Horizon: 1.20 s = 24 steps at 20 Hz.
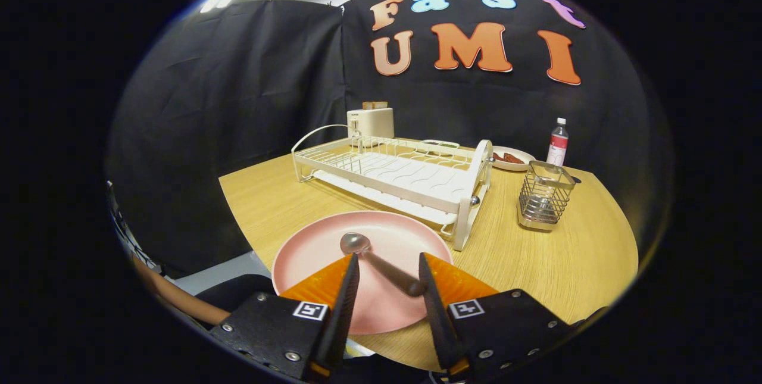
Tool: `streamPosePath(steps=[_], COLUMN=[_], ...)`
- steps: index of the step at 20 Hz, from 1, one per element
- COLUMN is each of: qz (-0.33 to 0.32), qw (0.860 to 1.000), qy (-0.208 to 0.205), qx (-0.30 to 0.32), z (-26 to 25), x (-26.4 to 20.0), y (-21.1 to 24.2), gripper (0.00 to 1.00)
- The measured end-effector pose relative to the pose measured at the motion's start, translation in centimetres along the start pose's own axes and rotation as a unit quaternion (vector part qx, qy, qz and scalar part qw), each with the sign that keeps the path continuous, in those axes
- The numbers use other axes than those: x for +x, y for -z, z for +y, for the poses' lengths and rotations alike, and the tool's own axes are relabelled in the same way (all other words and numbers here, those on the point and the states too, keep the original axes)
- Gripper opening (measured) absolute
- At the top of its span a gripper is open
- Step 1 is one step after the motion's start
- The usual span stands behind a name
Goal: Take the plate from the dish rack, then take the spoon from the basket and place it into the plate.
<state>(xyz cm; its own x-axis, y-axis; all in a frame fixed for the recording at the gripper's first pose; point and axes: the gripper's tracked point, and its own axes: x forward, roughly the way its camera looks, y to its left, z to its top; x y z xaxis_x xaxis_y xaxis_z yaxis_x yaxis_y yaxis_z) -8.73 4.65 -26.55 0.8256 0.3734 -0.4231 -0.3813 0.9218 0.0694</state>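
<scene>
Gripper view: gripper [388,268] fingers spread apart above the pink plate [315,247], gripping nothing. Spoon [381,265] lies in the plate, bowl ahead of the fingers, handle running back between them. Plate sits at the table's [595,265] near edge. White dish rack [396,178] mid-table, wire basket [543,194] beside it toward the right edge.

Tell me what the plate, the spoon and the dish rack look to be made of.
Plate: matte pink, no glare, probably plastic or a matte glaze. Spoon, lying on the plate between the open gripper fingers: polished metal, its bowl mirror-bright. Dish rack: thin wire coated cream-white, likely painted metal, on a tray that looks plastic.
</scene>
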Motion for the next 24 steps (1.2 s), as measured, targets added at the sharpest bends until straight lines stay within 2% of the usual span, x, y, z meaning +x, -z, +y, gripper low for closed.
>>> streamPosePath(steps=[2, 4, 9, 15, 18, 24], qz=[-0.014, -0.029, -0.103, -0.184, -0.212, -0.242], qw=[1.000, 0.999, 0.993, 0.975, 0.962, 0.947], qy=[0.009, 0.016, 0.050, 0.120, 0.164, 0.204], qx=[0.011, 0.022, 0.023, 0.029, 0.044, 0.056], z=[-0.5, -0.7, -1.0, -1.9, -2.9, -3.4], x=[-0.1, -0.3, -2.0, -5.4, -7.3, -10.4], y=[-0.9, -2.0, -8.4, -15.6, -16.5, -18.1], gripper=[0.74, 0.82, 0.89, 0.93, 0.95, 0.96])
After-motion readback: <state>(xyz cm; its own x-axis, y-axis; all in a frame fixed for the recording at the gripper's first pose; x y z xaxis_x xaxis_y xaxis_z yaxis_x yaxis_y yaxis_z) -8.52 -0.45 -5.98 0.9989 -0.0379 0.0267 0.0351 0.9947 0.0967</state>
